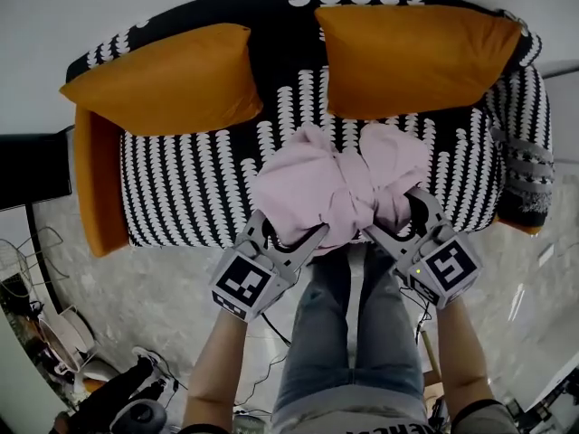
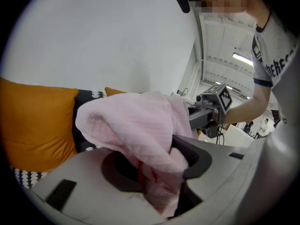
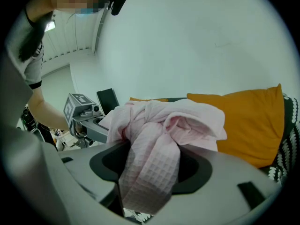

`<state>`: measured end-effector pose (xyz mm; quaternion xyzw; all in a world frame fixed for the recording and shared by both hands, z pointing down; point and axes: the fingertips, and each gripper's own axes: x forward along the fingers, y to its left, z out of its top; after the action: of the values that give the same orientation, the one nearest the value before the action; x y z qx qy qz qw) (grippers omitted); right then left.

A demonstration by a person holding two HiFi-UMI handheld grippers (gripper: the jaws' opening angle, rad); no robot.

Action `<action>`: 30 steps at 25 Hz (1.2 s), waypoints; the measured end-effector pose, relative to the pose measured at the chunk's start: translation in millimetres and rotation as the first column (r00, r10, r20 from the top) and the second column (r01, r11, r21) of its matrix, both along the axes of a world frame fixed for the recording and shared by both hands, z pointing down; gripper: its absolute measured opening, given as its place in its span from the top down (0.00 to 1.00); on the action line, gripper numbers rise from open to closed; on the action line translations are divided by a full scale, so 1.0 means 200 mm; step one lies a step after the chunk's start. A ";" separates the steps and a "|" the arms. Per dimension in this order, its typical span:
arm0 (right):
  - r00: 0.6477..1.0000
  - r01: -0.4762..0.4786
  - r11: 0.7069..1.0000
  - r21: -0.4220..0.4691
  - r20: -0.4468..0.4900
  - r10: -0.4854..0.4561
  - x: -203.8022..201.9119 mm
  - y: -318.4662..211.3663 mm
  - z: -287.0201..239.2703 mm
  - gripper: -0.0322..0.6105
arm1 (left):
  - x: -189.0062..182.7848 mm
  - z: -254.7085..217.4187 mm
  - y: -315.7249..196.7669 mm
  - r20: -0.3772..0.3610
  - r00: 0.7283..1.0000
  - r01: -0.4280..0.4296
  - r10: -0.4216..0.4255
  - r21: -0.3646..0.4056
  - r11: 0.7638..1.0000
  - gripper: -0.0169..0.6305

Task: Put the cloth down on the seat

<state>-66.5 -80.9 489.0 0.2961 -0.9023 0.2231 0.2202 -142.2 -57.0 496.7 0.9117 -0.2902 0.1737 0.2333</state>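
Over front edge of seat (image 1: 185,188), cloth (image 1: 317,188) clamped in left tool (image 1: 288,233) and right tool (image 1: 398,217), open seat alongside

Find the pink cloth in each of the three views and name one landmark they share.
Head view: pink cloth at centre, against the patterned seat.
Left gripper view: centre, draped over the jaws.
Right gripper view: centre, hanging between the jaws.
Shared landmark: orange cushions behind it: far left in the left gripper view, far right in the right.
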 end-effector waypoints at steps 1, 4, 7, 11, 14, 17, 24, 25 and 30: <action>1.000 0.001 1.000 -0.005 -0.004 -0.001 0.00 0.00 0.04 0.53 | 0.00 0.03 0.00 0.003 1.000 0.001 -0.001 -0.005 1.000 0.64; 1.000 0.000 1.000 -0.028 -0.016 0.000 -0.01 0.00 0.15 0.53 | -0.01 0.14 -0.01 0.017 1.000 0.001 -0.001 -0.016 1.000 0.64; 1.000 0.000 0.999 -0.033 -0.011 0.000 -0.01 0.03 0.28 0.53 | -0.02 0.27 0.02 0.031 1.000 -0.001 0.002 -0.037 0.999 0.64; 0.999 0.014 0.998 -0.056 -0.035 -0.016 0.00 0.06 0.43 0.53 | 0.00 0.43 0.06 0.047 0.999 -0.004 0.007 -0.070 0.998 0.64; 0.998 0.021 0.996 -0.091 -0.056 -0.026 -0.01 0.06 0.53 0.53 | -0.01 0.53 0.05 0.049 0.999 0.000 0.004 -0.096 0.995 0.64; 0.998 0.017 0.995 -0.098 -0.055 -0.023 -0.01 0.04 0.64 0.53 | -0.02 0.63 0.03 0.058 0.998 -0.003 0.009 -0.107 0.994 0.64; 0.997 0.004 0.992 -0.125 -0.075 -0.013 -0.03 0.08 0.68 0.53 | -0.04 0.66 0.07 0.073 0.997 -0.018 0.026 -0.110 0.994 0.64; 0.997 0.004 0.992 -0.128 -0.080 -0.014 -0.02 0.10 0.68 0.53 | -0.03 0.65 0.08 0.080 0.996 -0.022 0.030 -0.106 0.994 0.64; 0.995 0.003 0.989 -0.151 -0.098 -0.018 0.00 0.07 0.80 0.53 | -0.02 0.77 0.05 0.097 0.994 -0.026 0.039 -0.130 0.991 0.64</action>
<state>-66.8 -66.6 648.5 0.2844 -0.8725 0.2743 0.2874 -145.4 -46.8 650.1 0.8896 -0.2745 0.2411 0.2740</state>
